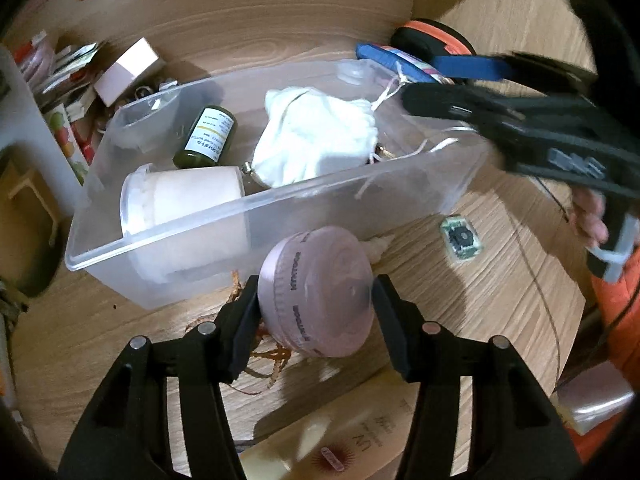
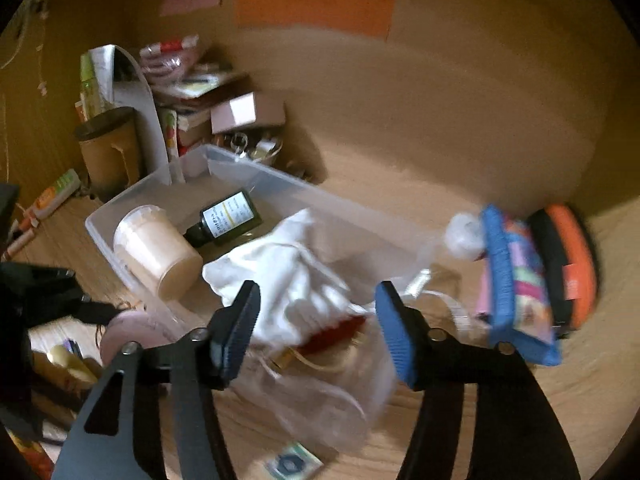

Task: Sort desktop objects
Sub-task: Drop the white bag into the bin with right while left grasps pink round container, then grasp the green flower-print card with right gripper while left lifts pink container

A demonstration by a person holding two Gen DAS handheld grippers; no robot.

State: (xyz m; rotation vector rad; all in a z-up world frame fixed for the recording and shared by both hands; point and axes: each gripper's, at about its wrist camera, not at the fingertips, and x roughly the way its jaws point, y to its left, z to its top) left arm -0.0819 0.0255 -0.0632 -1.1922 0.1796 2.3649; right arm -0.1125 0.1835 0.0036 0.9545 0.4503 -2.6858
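My left gripper (image 1: 316, 296) is shut on a round pink jar (image 1: 316, 292) and holds it just in front of the clear plastic bin (image 1: 168, 236). The bin holds a white cup (image 1: 180, 200), a dark green bottle (image 1: 206, 136) and a white drawstring pouch (image 1: 316, 140). My right gripper (image 2: 316, 304) is open and empty above the bin's near right corner, over the pouch (image 2: 288, 280). It also shows in the left wrist view (image 1: 452, 92) at the bin's far right corner. The pink jar (image 2: 128, 332) shows at the left of the right wrist view.
A blue pencil case (image 2: 516, 284) and an orange-black case (image 2: 564, 264) lie right of the bin. A small green packet (image 1: 462, 238) lies on the wooden desk. A cream tube (image 1: 340, 436) and orange string (image 1: 264, 352) lie under my left gripper. Boxes and papers (image 2: 192, 100) crowd the back left.
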